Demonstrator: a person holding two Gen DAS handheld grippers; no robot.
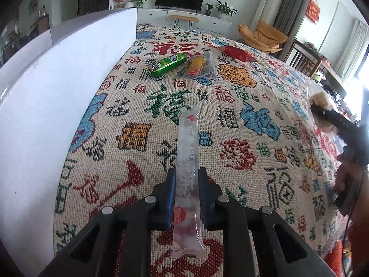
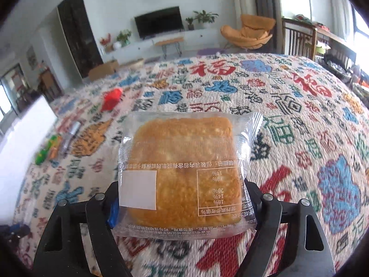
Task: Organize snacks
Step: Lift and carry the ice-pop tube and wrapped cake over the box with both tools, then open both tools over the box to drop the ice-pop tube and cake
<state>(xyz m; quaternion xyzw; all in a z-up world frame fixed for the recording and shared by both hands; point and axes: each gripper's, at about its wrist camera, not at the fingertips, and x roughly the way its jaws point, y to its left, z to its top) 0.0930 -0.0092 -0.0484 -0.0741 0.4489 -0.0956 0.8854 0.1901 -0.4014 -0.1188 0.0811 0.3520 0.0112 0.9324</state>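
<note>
Six snacks are in view: one clear stick pack (image 1: pixel 186 180), one wrapped square cake (image 2: pixel 184 168), one green roll (image 1: pixel 168 65), one orange-and-clear packet (image 1: pixel 199 68) and one red packet (image 1: pixel 237 54). One white box (image 1: pixel 57 92) stands at the left. Two grippers hold one snack each.

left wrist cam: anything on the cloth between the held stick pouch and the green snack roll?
Nothing. In the left wrist view, only bare patterned cloth lies between the clear stick pouch and the green snack roll.

clear stick pack (image 1: pixel 186 161): clamped lengthwise | wrapped cake (image 2: pixel 184 168): held flat
</note>
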